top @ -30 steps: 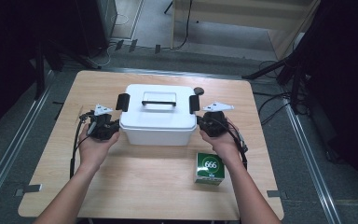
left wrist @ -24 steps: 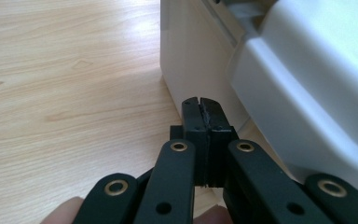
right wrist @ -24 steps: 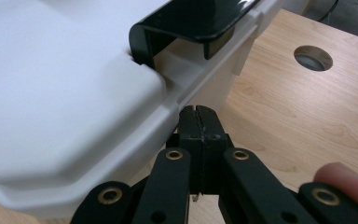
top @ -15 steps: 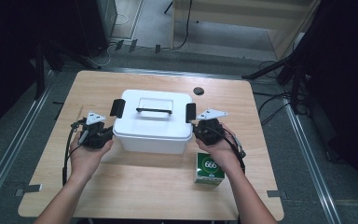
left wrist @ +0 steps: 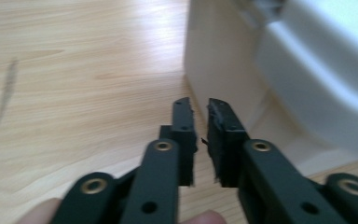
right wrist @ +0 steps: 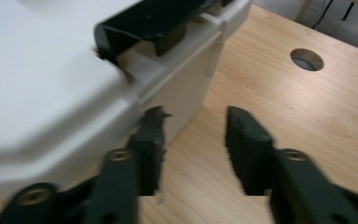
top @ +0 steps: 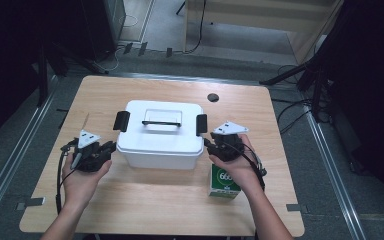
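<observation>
Two grippers are held beside a white lidded box [top: 161,135] that is set near the middle of the wooden table [top: 130,200]. Left gripper [left wrist: 199,114]: the jaws have just been opening and are parted by a narrow gap, with nothing between them, just off the box's left wall. Right gripper [right wrist: 195,123]: the jaws have just been opening too and are spread wider, empty, with one jaw close against the box's right wall below a black latch [right wrist: 161,21]. Just behind the right hand [top: 237,165], a green carton [top: 224,182] is stood near the table's front edge
</observation>
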